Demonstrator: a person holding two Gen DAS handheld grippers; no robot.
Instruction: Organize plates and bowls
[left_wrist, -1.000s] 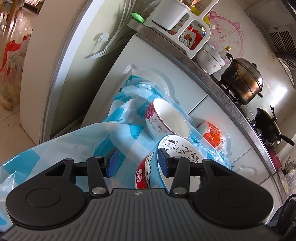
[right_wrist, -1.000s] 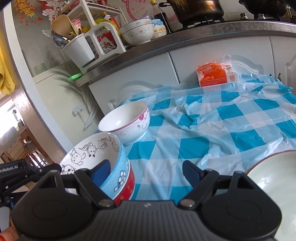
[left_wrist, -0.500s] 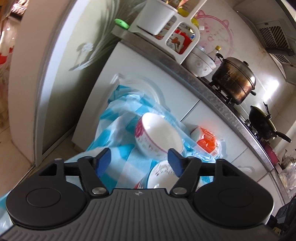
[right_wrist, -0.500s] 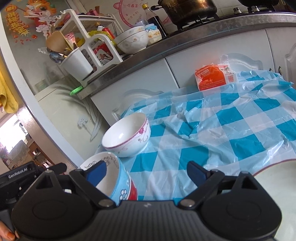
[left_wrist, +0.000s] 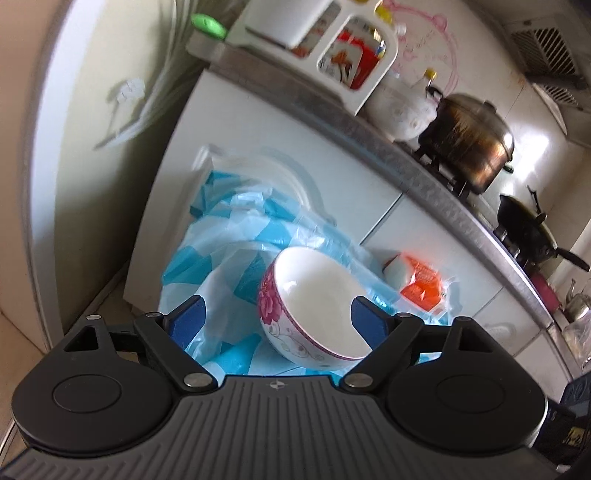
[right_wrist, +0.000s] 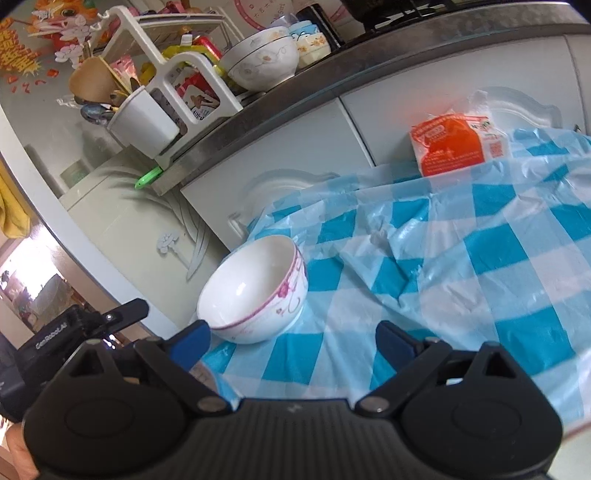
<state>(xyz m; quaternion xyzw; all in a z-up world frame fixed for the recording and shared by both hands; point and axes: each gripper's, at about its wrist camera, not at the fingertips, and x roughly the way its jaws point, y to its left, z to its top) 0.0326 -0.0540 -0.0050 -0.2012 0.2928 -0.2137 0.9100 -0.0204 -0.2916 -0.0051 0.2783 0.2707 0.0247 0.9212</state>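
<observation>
A white bowl with pink flowers (left_wrist: 314, 306) stands upright on the blue-and-white checked table cover (left_wrist: 207, 273); it also shows in the right wrist view (right_wrist: 255, 291). My left gripper (left_wrist: 277, 319) is open and empty, with the bowl seen between its blue pads. My right gripper (right_wrist: 293, 338) is open and empty, just in front of the bowl, its left pad near the bowl's rim. The body of the left gripper (right_wrist: 74, 328) shows at the left of the right wrist view. The cartoon bowl is out of view.
An orange packet (right_wrist: 454, 144) leans against the white cabinets (right_wrist: 295, 144) at the back of the table. On the counter stand a utensil rack (right_wrist: 159, 96), a white bowl (right_wrist: 262, 62), a pot (left_wrist: 469, 140) and a wok (left_wrist: 532, 236).
My left gripper opened wide and rose off the cartoon bowl toward the pink-flowered bowl. My right gripper lifted and moved closer to that bowl; the cartoon bowl dropped out of both views.
</observation>
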